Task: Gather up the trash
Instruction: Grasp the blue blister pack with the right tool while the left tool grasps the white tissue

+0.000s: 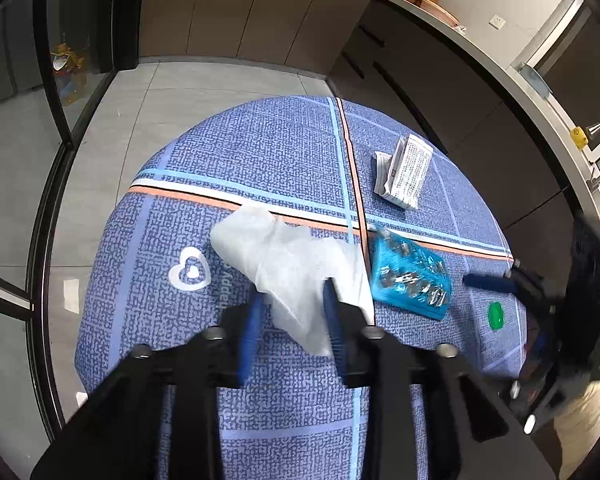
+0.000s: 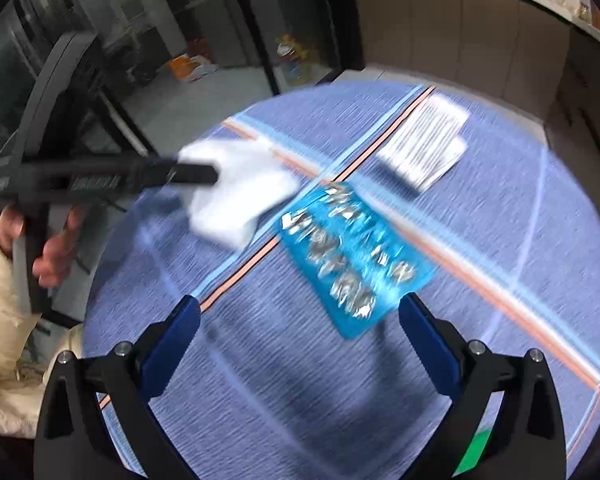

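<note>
Tissue (image 1: 284, 264) lies crumpled near the middle of the table (image 1: 260, 152), between our left gripper (image 1: 292, 300) jaws, which stand partly open around its near end, not yet pinching. We should close low on the thick fold. Its long axis runs away and leftward. Our right gripper (image 2: 300, 312) gapes wide, empty, before the blue blister pack (image 2: 352, 256).

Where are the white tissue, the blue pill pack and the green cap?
white tissue (image 1: 284, 256), left wrist view, crumpled middle.
blue pill pack (image 2: 352, 256), right wrist view, foil-side centre.
green cap (image 1: 495, 315), left wrist view, top face.
</note>
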A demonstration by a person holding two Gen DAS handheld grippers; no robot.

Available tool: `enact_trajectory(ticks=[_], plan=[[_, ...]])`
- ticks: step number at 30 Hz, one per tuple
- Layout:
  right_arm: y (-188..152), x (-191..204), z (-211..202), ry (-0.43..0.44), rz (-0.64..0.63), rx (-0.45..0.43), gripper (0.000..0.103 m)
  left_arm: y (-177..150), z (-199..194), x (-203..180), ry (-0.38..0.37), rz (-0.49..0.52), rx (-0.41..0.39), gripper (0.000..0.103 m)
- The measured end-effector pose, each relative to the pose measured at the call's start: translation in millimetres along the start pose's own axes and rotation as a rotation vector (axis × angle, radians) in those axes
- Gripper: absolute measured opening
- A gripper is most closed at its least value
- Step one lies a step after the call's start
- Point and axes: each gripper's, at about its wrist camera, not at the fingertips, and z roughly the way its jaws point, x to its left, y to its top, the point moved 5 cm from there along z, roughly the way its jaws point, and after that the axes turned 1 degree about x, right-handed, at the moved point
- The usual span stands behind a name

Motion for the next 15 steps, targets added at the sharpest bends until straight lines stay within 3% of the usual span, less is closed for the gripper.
enact_trajectory(ticks=[2,5,10,15], plan=[[10,-8,-1,-0.029,-0.013,-0.008,0.1,-1,1,-1,-0.001,0.009,0.006,0.034],[25,-8,13,-0.061,-0.073,0.003,0.1,-3,4,0,-0.005,0.002,0.019,0.045],[29,0,45,-0.068,-0.188,0.074,0.1,-3,11,0,-0.008,0.003,0.038,0.045],[23,-2,58,-0.085,-0.183,0.105,0.1,0,14,-1,-0.012,0.009,0.036,0.044]])
